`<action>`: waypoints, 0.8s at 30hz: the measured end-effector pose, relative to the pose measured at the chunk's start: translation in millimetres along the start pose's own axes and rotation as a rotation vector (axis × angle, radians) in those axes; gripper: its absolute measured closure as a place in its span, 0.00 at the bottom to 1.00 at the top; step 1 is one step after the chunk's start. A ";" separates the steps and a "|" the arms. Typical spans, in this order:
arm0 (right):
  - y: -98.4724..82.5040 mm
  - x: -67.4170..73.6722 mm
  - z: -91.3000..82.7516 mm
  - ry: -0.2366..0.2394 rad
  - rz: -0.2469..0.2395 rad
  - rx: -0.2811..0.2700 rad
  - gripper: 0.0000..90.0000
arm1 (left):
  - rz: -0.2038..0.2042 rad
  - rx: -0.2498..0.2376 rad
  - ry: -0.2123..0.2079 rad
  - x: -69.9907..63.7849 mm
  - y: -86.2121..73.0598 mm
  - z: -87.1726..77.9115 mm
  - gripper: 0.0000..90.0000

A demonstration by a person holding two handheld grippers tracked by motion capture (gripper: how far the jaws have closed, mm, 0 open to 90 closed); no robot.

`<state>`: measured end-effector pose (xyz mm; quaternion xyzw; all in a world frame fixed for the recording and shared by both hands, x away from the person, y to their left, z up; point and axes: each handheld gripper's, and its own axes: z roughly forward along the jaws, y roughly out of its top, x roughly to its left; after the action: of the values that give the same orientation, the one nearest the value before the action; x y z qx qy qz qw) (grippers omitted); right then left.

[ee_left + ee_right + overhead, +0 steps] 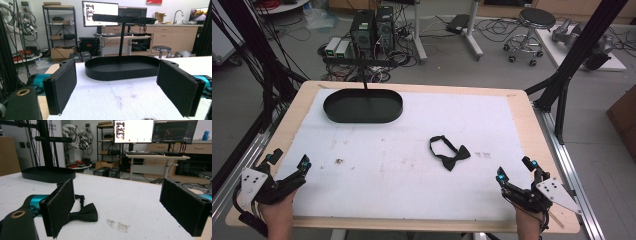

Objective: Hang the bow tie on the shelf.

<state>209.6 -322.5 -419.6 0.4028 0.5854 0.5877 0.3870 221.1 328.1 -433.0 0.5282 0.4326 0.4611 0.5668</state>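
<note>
A black bow tie [450, 152] with its looped strap lies flat on the white mat, right of centre; in the right gripper view the bow tie [85, 213] sits just past the left jaw. A black oval tray [363, 105] with an upright T-shaped stand [122, 22] rests at the far left of the mat. My left gripper [289, 164] is open at the near left corner, aimed at the tray [122, 67], nothing between its pads. My right gripper [516, 170] is open at the near right, a short way from the bow tie, holding nothing.
The white mat [412, 150] covers a wooden table [532, 130]. Small dark smudges [339, 161] mark the mat. Black frame posts [579, 50] rise at the right, a stool [534, 22] and computer boxes [372, 30] stand on the floor beyond.
</note>
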 end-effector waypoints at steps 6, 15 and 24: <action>0.4 1.8 0.4 0.006 -0.010 -0.002 0.13 | -0.007 -0.006 -0.004 0.3 0.5 -0.4 0.18; 2.7 8.4 7.0 0.046 -0.020 0.000 0.13 | -0.008 -0.007 -0.009 -0.4 1.7 -0.9 0.18; 7.7 30.9 55.2 0.130 -0.090 0.084 0.13 | -0.017 -0.011 -0.004 2.0 1.8 -2.2 0.18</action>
<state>249.2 -273.2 -411.8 0.3528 0.6510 0.5695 0.3569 219.2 330.5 -431.3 0.5222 0.4335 0.4576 0.5744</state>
